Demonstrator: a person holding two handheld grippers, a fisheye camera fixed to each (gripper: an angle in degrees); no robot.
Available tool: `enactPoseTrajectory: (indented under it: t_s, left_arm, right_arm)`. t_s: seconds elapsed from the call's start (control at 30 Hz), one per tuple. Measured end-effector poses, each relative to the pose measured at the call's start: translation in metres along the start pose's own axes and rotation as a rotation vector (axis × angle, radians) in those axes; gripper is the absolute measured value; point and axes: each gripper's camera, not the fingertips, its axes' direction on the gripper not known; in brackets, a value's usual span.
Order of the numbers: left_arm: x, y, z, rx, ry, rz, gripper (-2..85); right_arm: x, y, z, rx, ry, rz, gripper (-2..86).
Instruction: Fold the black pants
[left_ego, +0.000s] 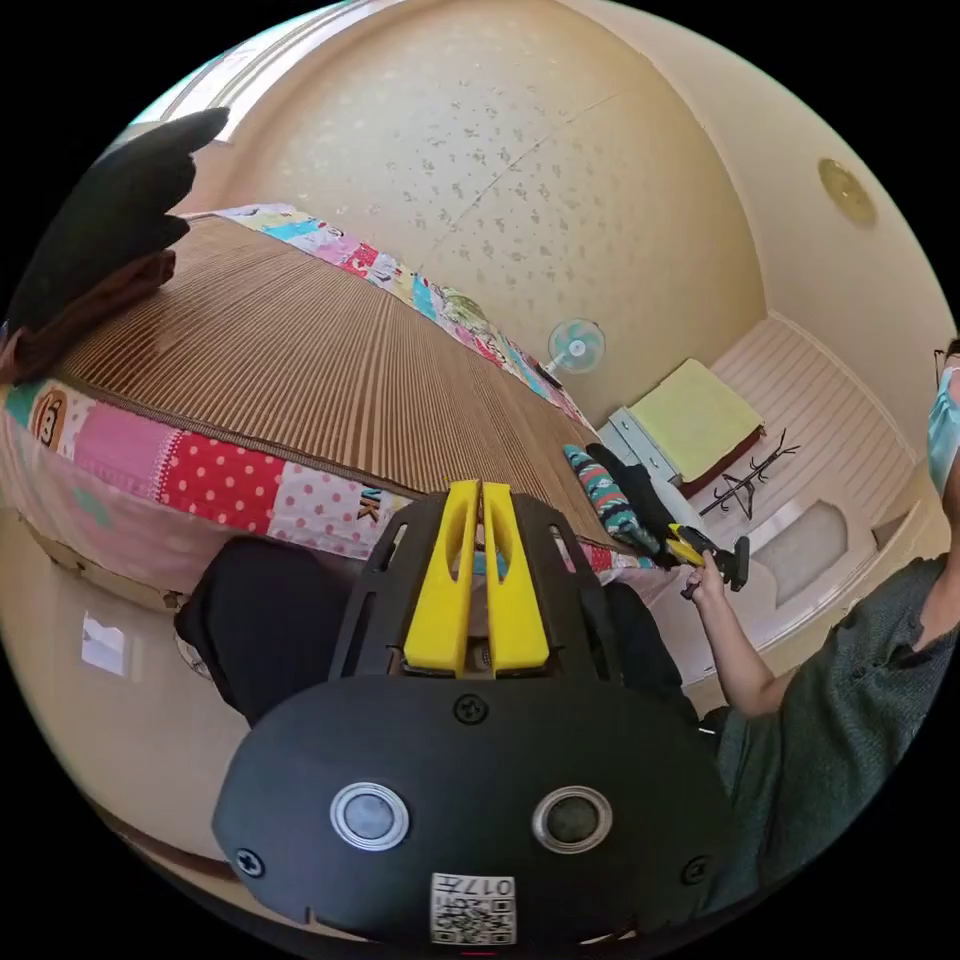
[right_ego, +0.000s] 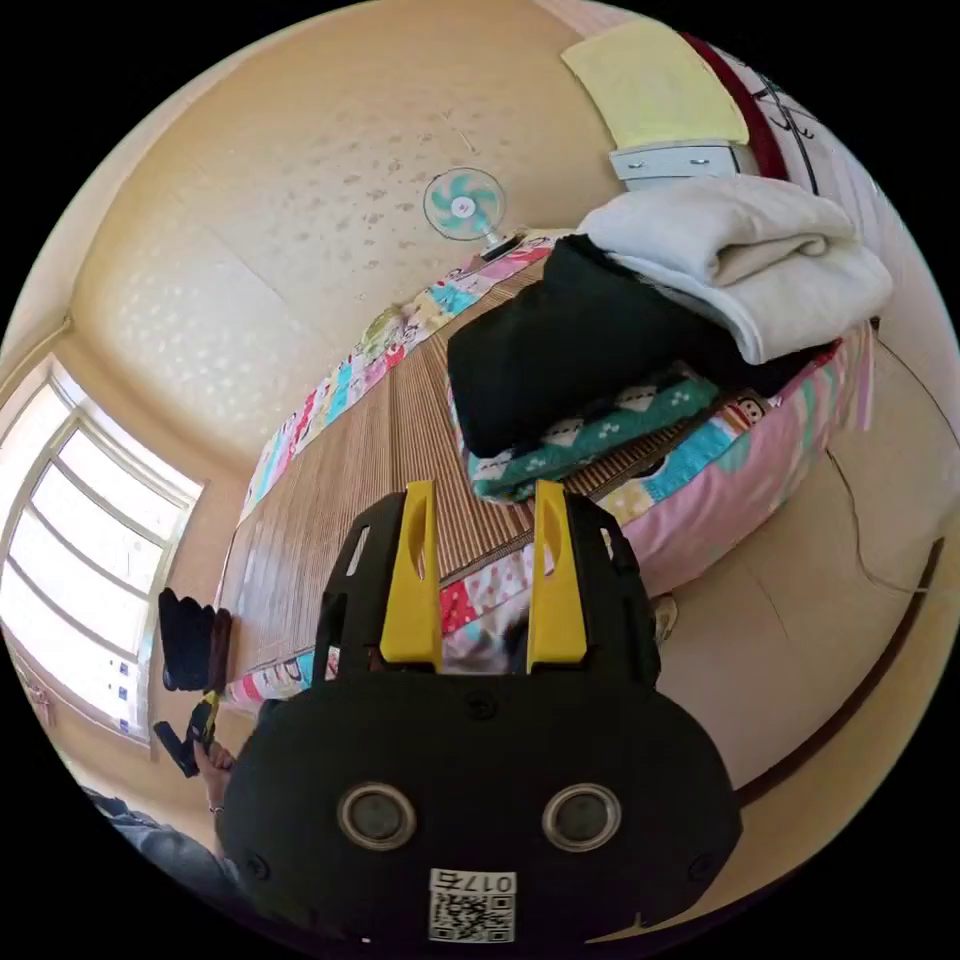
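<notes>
On the bed (left_ego: 300, 350), a striped brown mat (right_ego: 330, 520) runs its length, with clothing heaped at both ends. Black pants (right_ego: 570, 345) lie folded in the pile near the right gripper (right_ego: 480, 585), under a white garment (right_ego: 740, 265) and over a teal patterned one (right_ego: 590, 435). The right gripper's jaws stand wide apart, empty; the left gripper (left_ego: 478, 575) is pressed closed on nothing. Soft, limp cloth likely sags; the waistband edge looks the surest hold.

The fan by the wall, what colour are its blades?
Pale teal blades on the fan, clearest in the right gripper view.
</notes>
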Motion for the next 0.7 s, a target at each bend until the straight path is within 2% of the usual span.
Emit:
enactPoseTrajectory:
  t_s: [0.13,0.17,0.23,0.3,0.37,0.4,0.47,0.5,0.57,0.6,0.67,0.7]
  left_arm:
    - [0.025,-0.001,0.003,0.022,-0.002,0.044,-1.0]
    - [0.027,0.0,0.005,0.021,-0.003,0.046,-1.0]
    - [0.033,0.006,0.012,0.002,-0.006,0.043,-1.0]
    - [0.036,0.012,0.016,-0.011,-0.004,0.038,-1.0]
    - [0.04,0.017,0.019,-0.017,-0.006,0.035,-1.0]
    - [0.043,0.02,0.02,-0.02,-0.012,0.04,-1.0]
    - [0.047,0.025,0.023,-0.026,-0.028,0.046,-1.0]
    - [0.049,0.028,0.026,-0.031,-0.037,0.05,-1.0]
    - [0.051,0.032,0.032,-0.041,-0.04,0.045,-1.0]
    - [0.051,0.034,0.036,-0.047,-0.033,0.039,-1.0]
    - [0.049,0.037,0.043,-0.048,-0.026,0.026,-1.0]
    - [0.048,0.038,0.046,-0.046,-0.026,0.017,-1.0]
  right_arm:
    - [0.045,-0.038,0.011,0.064,-0.083,0.139,14.7]
    - [0.049,-0.052,0.02,0.055,-0.167,0.169,14.5]
    - [0.036,-0.071,0.027,0.082,-0.251,0.151,12.6]
    - [0.0,-0.091,0.019,0.136,-0.178,0.049,7.7]
    - [-0.085,-0.118,0.001,0.221,-0.093,-0.175,3.8]
    - [-0.112,-0.124,0.0,0.217,-0.073,-0.249,3.5]
    - [-0.217,-0.134,0.009,0.161,-0.086,-0.572,2.5]
    - [-0.241,-0.132,0.013,0.131,-0.114,-0.661,2.4]
    - [-0.324,-0.1,0.039,-0.052,-0.27,-1.023,2.1]
    - [-0.341,-0.085,0.047,-0.106,-0.31,-1.107,2.1]
    - [-0.383,-0.01,0.078,-0.359,-0.476,-1.353,2.0]
    - [-0.388,0.012,0.085,-0.418,-0.519,-1.391,2.0]
